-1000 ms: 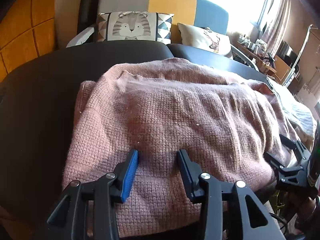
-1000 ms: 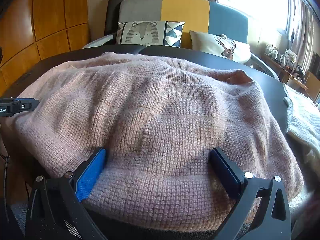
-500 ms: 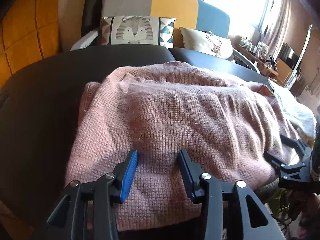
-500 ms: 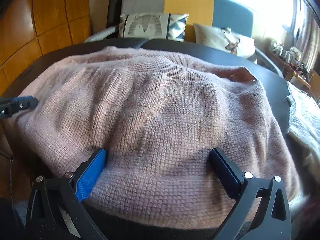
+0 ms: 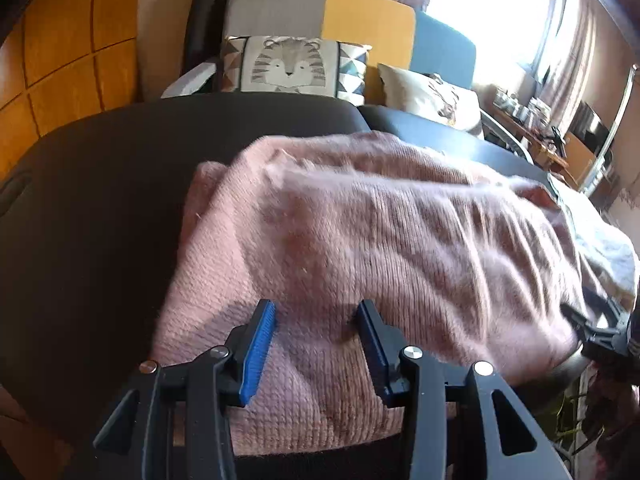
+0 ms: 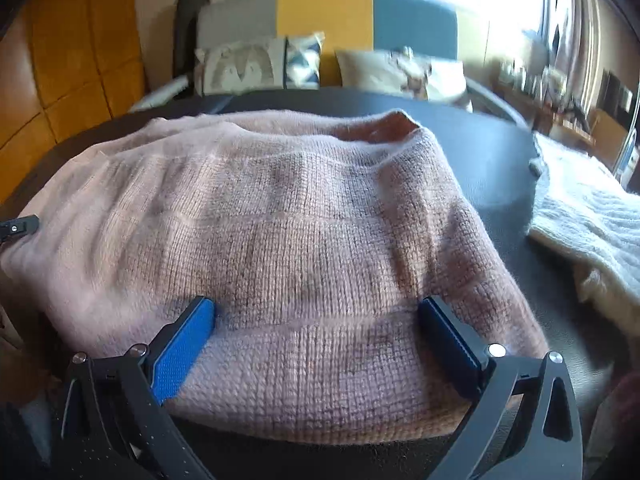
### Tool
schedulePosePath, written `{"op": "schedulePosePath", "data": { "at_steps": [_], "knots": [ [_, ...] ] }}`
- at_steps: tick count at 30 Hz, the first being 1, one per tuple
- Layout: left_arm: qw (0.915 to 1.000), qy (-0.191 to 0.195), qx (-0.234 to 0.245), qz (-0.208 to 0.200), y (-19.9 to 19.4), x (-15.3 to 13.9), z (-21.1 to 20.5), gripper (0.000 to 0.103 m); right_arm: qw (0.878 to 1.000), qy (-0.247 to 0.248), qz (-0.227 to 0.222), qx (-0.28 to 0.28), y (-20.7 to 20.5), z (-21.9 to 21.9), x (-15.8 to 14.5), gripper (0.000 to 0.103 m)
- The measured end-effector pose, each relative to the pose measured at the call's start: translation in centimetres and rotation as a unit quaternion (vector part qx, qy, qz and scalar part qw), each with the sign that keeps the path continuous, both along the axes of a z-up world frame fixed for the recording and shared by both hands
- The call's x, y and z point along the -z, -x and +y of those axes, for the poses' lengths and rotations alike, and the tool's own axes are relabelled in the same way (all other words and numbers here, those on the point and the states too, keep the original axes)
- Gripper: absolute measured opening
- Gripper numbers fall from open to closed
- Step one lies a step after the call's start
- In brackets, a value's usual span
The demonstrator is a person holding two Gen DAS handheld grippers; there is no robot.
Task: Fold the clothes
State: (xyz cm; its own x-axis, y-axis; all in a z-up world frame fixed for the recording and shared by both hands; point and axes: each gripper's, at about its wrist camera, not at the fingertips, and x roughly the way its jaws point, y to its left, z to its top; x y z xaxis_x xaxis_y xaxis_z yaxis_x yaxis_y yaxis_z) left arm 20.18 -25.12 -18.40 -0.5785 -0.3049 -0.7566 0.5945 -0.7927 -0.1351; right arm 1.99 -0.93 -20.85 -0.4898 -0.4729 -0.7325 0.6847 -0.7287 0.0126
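A pink knitted sweater [image 5: 380, 240] lies folded on a black table [image 5: 100, 200]; it also fills the right wrist view [image 6: 288, 232]. My left gripper [image 5: 316, 320] is open, its fingers over the sweater's near left edge. My right gripper [image 6: 316, 316] is wide open over the near right edge of the sweater. The right gripper also shows at the right edge of the left wrist view [image 5: 600, 328]. A tip of the left gripper shows at the left edge of the right wrist view [image 6: 20, 226].
A white fluffy garment [image 6: 592, 224] lies on the table to the right of the sweater. Behind the table stands a grey, yellow and blue sofa [image 5: 360, 28] with a tiger cushion [image 5: 288, 66] and a deer cushion [image 5: 432, 94]. Wooden panels [image 5: 60, 60] line the left wall.
Both grippers have moved forward and risen over the sweater, so the far table and sofa look nearer. The sweater's top surface is blurred and rippled now. Both jaws stay open.
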Motion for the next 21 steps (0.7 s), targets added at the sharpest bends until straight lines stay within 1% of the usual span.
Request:
{"op": "schedulePosePath", "data": {
  "at_steps": [1,2,3,4,5,6,7,8,10,11,12,13,14,15,17,19,21],
  "knots": [
    [0.9999,0.008,-0.003,0.005,0.2,-0.8,-0.1,0.044,1.0,0.006,-0.003,0.003,0.5,-0.2,-1.1,0.103],
    [0.9999,0.014,-0.001,0.01,0.5,-1.5,-0.3,0.044,1.0,0.027,0.013,0.004,0.9,-0.3,-2.6,0.103],
    [0.9998,0.017,0.003,0.011,1.2,-1.9,-0.5,0.044,0.999,0.037,0.027,0.006,1.6,-0.4,-3.8,0.103],
    [0.9997,0.021,0.009,0.011,2.0,-2.4,-0.8,0.044,0.999,0.043,0.03,0.005,2.5,-0.6,-4.5,0.103],
    [0.9996,0.025,0.009,0.006,2.9,-2.5,-1.2,0.044,0.998,0.049,0.03,0.002,3.5,-0.9,-5.1,0.103],
    [0.9996,0.028,0.008,-0.001,3.9,-2.5,-1.6,0.044,0.998,0.052,0.017,-0.005,4.9,-1.4,-5.3,0.103],
    [0.9995,0.027,0.006,-0.013,5.0,-2.1,-2.1,0.044,0.999,0.049,0.003,-0.012,6.4,-2.0,-5.2,0.103],
    [0.9995,0.022,0.002,-0.025,5.5,-1.5,-2.7,0.044,0.999,0.036,-0.003,-0.013,7.6,-2.7,-4.8,0.103],
    [0.9988,0.01,-0.007,-0.048,6.6,0.0,-4.0,0.044,1.0,-0.013,-0.005,-0.014,9.3,-4.3,-3.1,0.103],
    [0.9984,-0.003,-0.01,-0.055,6.8,0.9,-4.6,0.044,0.999,-0.035,-0.01,-0.014,10.0,-4.8,-2.1,0.103],
    [0.9988,-0.008,-0.008,-0.047,6.5,1.3,-4.8,0.044,0.999,-0.042,-0.024,-0.015,10.5,-4.9,-1.0,0.103],
    [0.9992,-0.013,-0.006,-0.037,6.3,1.7,-5.1,0.046,0.998,-0.044,-0.037,-0.015,11.1,-4.9,-0.1,0.103],
    [0.9995,-0.018,-0.004,-0.027,6.0,2.1,-5.3,0.048,0.999,-0.017,-0.042,-0.011,11.3,-4.2,-0.1,0.103],
    [0.9997,-0.011,0.002,-0.022,5.9,2.3,-5.2,0.048,0.999,0.005,-0.046,-0.008,11.5,-3.6,0.0,0.103],
    [0.9998,0.006,0.012,-0.015,5.7,2.5,-4.9,0.049,0.999,0.003,-0.042,-0.006,11.5,-3.7,-0.1,0.103],
    [0.9999,0.003,0.011,-0.002,5.4,2.7,-5.0,0.049,1.0,-0.006,-0.028,-0.006,11.2,-3.9,-0.2,0.103],
    [0.9999,-0.005,0.009,0.009,5.0,2.8,-5.1,0.049,1.0,-0.004,-0.023,-0.004,10.7,-4.0,-0.3,0.103]
  ]
}}
